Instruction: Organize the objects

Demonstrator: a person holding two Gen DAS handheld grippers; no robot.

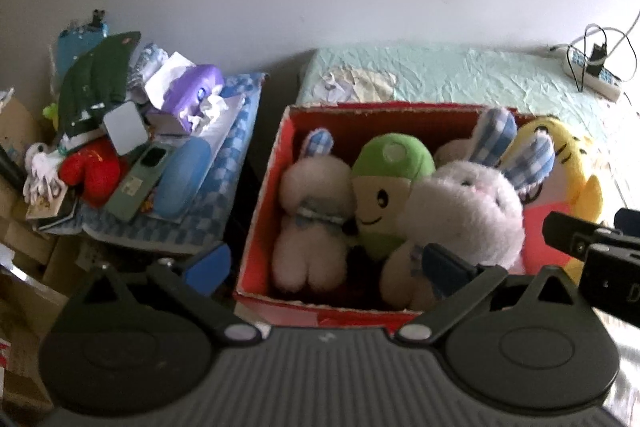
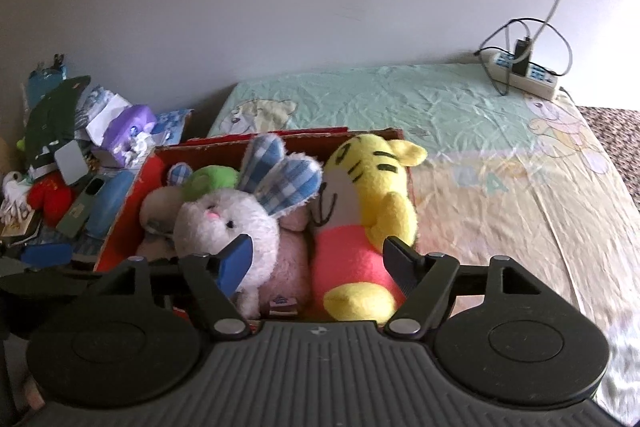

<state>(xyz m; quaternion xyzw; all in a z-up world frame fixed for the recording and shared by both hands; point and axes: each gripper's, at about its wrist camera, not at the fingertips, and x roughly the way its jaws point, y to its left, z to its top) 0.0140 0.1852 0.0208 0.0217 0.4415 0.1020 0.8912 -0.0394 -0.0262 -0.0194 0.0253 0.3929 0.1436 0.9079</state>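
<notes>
A red cardboard box (image 1: 260,195) (image 2: 124,211) stands on the bed and holds several plush toys: a small white bunny (image 1: 312,215), a green-capped doll (image 1: 384,187), a large white rabbit with blue checked ears (image 1: 468,211) (image 2: 228,223) and a yellow tiger in a pink shirt (image 1: 560,163) (image 2: 368,211). My left gripper (image 1: 324,267) is open and empty over the box's near edge. My right gripper (image 2: 320,259) is open and empty, just in front of the tiger and the rabbit. The right gripper's black body shows in the left wrist view (image 1: 592,247).
A cluttered pile lies left of the box: a purple tissue pack (image 1: 192,91), a red plush (image 1: 90,171), a green phone (image 1: 138,183), a dark green bag (image 1: 96,83). A power strip with cables (image 2: 524,75) lies at the bed's far right. The bed sheet (image 2: 480,163) stretches to the right.
</notes>
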